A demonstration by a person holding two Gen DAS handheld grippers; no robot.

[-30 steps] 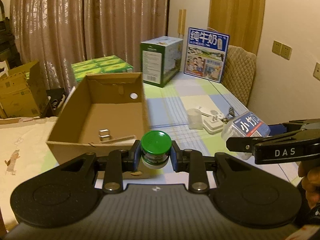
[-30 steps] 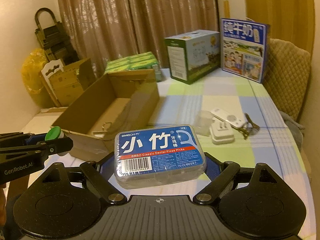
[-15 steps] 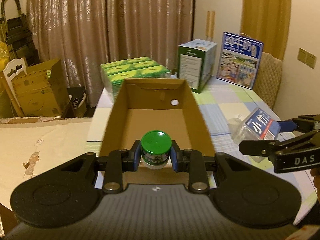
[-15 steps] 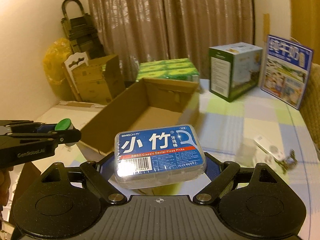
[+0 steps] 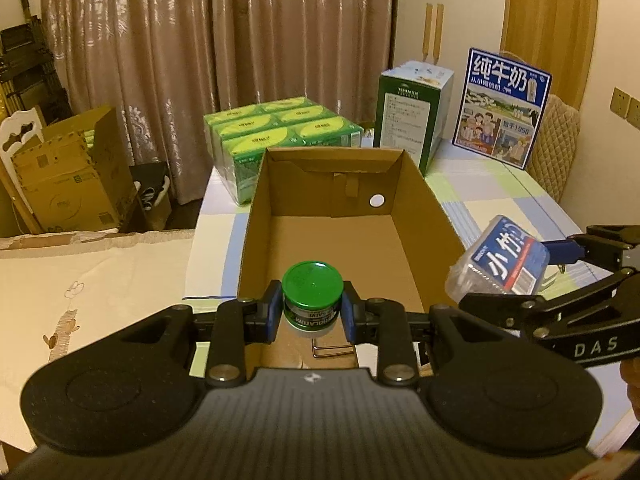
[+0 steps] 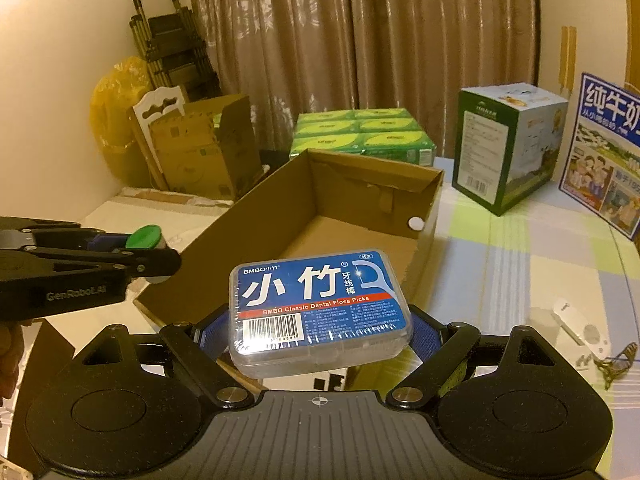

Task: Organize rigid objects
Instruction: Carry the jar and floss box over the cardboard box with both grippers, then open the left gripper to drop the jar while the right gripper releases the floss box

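1. My left claw [image 5: 312, 316] is pinched tight on a small jar with a green lid [image 5: 313, 289], pads on either side of its body. The jar hangs upright over the near end of the cardboard box [image 5: 424, 216].
2. My right claw [image 6: 320, 320] stands wide, clamped across the ends of a clear floss pick case with a blue label [image 6: 320, 304], which lies flat between the pads. It sits just right of the box's near corner and is not yet over the inside.
3. On the box floor below the jar I can make out a bent wire piece [image 5: 330, 350]; what it is I cannot tell. The rest of the floor that I can see is bare.
4. Neither held item is in the box yet, so by my reading both placements are still to do.
5. Out on the right of the checked tablecloth [image 6: 520, 264] a white plug-like thing [image 6: 582, 330] and a bunch of keys [image 6: 616, 362] lie loose. I judge these are still waiting their turn.
6. At the far end stand the green packs [image 5: 276, 128], a green-and-white carton [image 5: 412, 112] and a blue milk carton [image 5: 504, 108], all outside the box. I doubt they belong to the job.
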